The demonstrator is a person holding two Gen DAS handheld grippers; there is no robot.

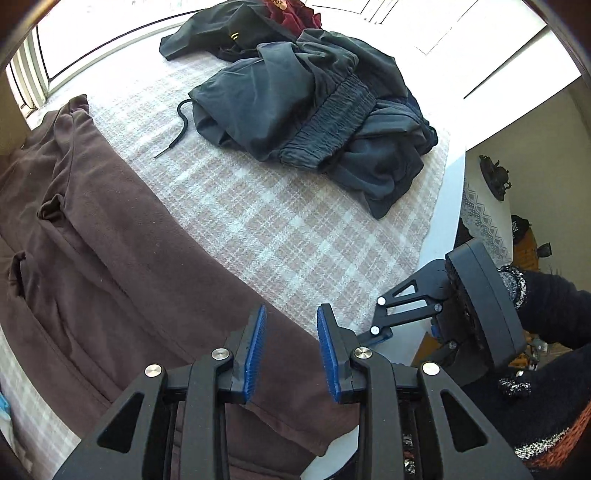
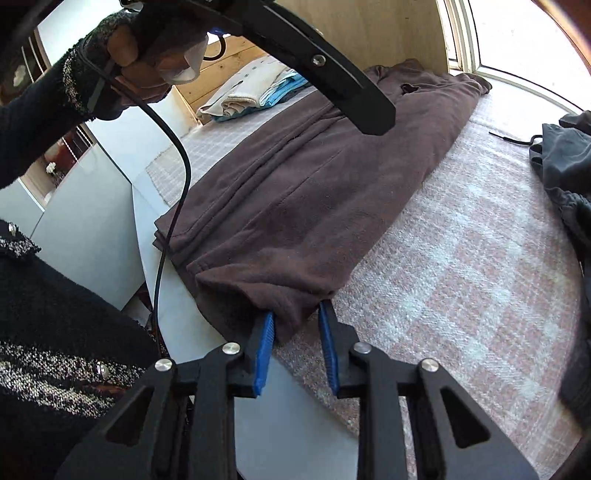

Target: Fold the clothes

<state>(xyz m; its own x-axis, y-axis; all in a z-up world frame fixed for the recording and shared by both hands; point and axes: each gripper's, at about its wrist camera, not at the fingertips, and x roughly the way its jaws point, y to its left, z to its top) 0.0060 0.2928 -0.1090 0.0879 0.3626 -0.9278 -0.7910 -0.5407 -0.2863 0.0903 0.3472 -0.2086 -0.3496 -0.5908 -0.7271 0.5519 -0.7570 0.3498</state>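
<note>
The brown garment point(image 2: 295, 192) lies flat on the plaid blanket point(image 2: 461, 277). The right gripper point(image 2: 295, 325) has its jaws spread around the garment's near corner. The left gripper point(image 1: 291, 332) hangs above the garment's edge, jaws spread, holding nothing.

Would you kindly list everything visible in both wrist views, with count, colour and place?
Brown garment: one, brown, laid long on the blanket's near side.
Dark clothes pile: one heap, dark grey, far side of blanket.
Red garment: one, dark red, behind the pile.
Folded stack: one, beige and blue, beyond the brown garment.
Blanket: one, pink-white check, under everything.
Left gripper: open, above the brown garment.
Right gripper: open, jaws either side of the brown garment's corner.
Hand: one, dark sleeve, holding the left gripper.
</note>
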